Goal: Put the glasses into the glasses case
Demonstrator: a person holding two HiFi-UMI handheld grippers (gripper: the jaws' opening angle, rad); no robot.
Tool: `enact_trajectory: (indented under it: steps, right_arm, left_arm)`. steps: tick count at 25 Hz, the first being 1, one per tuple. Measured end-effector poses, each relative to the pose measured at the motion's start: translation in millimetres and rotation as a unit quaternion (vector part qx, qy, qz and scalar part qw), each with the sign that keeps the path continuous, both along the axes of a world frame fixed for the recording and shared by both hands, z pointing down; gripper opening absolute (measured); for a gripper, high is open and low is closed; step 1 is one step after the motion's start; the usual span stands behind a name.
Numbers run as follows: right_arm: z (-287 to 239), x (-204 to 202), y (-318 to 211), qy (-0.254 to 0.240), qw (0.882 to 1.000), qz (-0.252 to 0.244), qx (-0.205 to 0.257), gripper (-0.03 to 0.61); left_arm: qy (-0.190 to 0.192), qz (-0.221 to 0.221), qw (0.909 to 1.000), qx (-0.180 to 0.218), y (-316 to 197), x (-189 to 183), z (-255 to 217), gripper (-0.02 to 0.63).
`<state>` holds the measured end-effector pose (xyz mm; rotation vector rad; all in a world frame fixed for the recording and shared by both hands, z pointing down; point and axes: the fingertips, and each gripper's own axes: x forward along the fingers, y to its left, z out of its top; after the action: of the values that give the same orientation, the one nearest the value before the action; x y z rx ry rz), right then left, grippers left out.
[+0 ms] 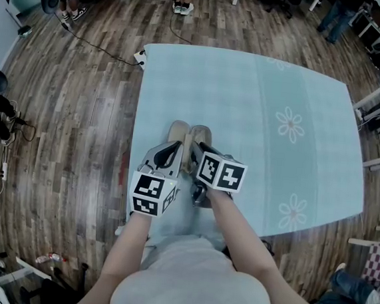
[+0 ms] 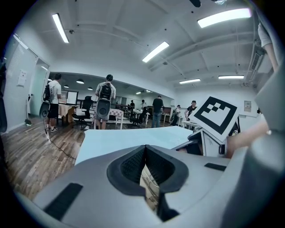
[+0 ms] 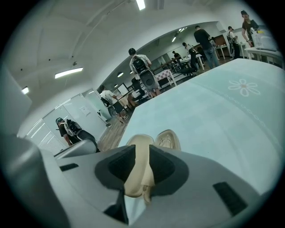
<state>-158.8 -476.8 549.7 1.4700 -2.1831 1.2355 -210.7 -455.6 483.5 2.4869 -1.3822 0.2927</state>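
Beige glasses case (image 3: 136,176) pinched by right tool (image 3: 141,151) (left tool (image 2: 145,153) pressed together).

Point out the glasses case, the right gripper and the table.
glasses case (image 1: 177,133): head view, its left half.
right gripper (image 3: 142,155): right gripper view, between the jaws clamping the case wall.
table (image 1: 249,93): head view, bare blue cloth.

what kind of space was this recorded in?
Probably an open-plan office or lab: strip ceiling lights, office chairs at the back, people with backpacks standing around, and a wood-look floor.
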Motion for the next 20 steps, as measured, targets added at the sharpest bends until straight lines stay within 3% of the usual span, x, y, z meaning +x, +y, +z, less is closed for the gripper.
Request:
enact_trajectory:
  steps: [7,10,14,20]
  right_arm:
    - [-29.1,0.4,2.8,0.002,0.999,-0.015,0.038,0.09]
    - [-40.7,2.5,3.6,0.011,0.998,-0.021,0.054,0.051]
    - [-50.9,3.6,10.1,-0.007,0.997,-0.034,0.063,0.009]
    - [-74.1,4.7,24.4,-0.022,0.993,-0.066,0.091,0.008]
  left_arm:
    - [-0.002,-0.001,0.9999,0.012,8.7,-0.2,-8.6,0.009]
    - [-0.002,-0.004,0.9999,0.013,9.9,-2.5,-12.0,0.009]
    - [0.006,-0.007,0.9997,0.021,12.4,-2.6,-20.9,0.009]
    - [0.007,-0.001,0.9993,0.036,19.7,0.8,-33.4,0.009]
